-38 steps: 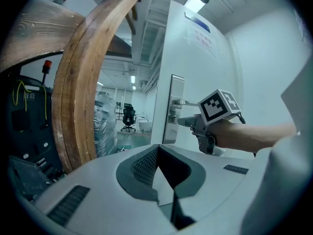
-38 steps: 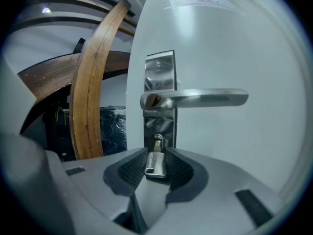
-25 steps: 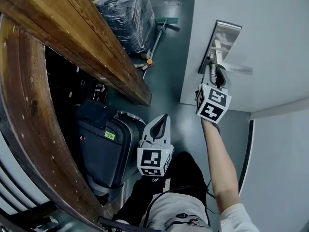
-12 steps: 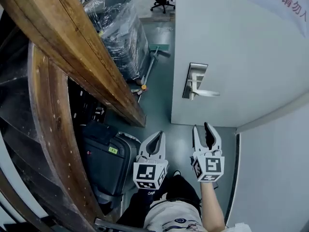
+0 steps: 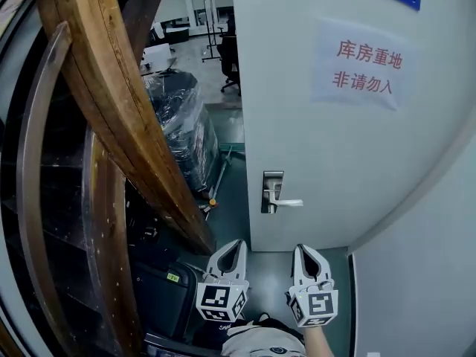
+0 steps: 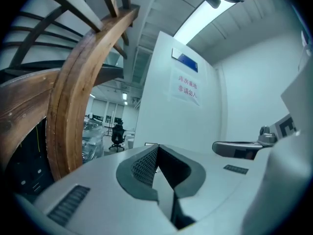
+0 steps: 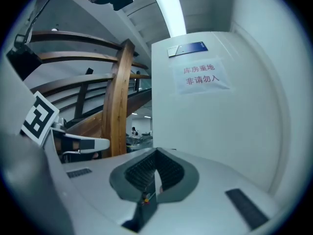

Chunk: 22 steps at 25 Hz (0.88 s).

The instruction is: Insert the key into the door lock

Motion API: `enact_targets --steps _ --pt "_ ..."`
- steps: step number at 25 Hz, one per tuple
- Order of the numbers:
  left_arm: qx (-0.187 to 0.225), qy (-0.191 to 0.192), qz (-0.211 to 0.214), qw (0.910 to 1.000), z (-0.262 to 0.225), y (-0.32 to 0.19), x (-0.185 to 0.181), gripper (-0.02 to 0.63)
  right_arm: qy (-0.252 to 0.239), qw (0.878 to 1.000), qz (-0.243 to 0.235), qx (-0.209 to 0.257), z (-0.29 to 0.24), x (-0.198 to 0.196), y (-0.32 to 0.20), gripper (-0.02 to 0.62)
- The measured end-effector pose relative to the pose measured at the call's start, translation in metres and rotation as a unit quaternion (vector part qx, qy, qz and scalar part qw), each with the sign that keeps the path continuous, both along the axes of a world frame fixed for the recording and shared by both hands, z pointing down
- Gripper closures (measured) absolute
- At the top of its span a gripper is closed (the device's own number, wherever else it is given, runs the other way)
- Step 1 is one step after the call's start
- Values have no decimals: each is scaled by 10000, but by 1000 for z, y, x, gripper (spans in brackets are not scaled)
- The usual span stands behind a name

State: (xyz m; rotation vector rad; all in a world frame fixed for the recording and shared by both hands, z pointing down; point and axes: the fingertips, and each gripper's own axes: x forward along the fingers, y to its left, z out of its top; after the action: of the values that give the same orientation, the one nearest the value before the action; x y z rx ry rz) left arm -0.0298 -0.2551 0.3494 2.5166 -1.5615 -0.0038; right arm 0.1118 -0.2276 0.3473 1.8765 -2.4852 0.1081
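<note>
A white door (image 5: 335, 147) stands ahead with a metal lock plate (image 5: 271, 192) and a lever handle (image 5: 288, 202). I cannot make out a key at the lock or in either gripper. Both grippers are low in the head view, well short of the door and pointing at it. My left gripper (image 5: 236, 244) is shut with nothing in it. My right gripper (image 5: 303, 250) sits below the handle, also shut, its fingertips meeting. In the right gripper view the right gripper (image 7: 156, 153) faces the door (image 7: 210, 116), with only a thin pale slit between its pads.
A heavy wooden stair rail (image 5: 119, 117) slants down on the left. Behind it stands a plastic-wrapped stack (image 5: 178, 125), and a black suitcase (image 5: 160, 292) rests on the floor by my left gripper. A paper sign (image 5: 361, 65) hangs on the door. A grey wall (image 5: 424, 274) closes the right.
My right gripper has come away from the lock plate, drawn back and down in the view, opened and shut again. The left gripper rose beside it. The view has tilted up along the door.
</note>
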Motion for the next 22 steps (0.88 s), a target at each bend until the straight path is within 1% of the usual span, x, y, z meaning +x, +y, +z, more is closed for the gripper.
enact_targets --steps 3,6,22 --pt "200 -11 71 9998 -11 -3 9 601 -70 9999 13 89 -10 -1 -6 589" --pt "284 -32 70 9996 -15 -4 10 601 -56 9999 -13 133 -14 -5 -7 589" --pt "386 -227 53 9990 -20 -11 1 601 -170 9997 -75 173 -17 -16 -18 589"
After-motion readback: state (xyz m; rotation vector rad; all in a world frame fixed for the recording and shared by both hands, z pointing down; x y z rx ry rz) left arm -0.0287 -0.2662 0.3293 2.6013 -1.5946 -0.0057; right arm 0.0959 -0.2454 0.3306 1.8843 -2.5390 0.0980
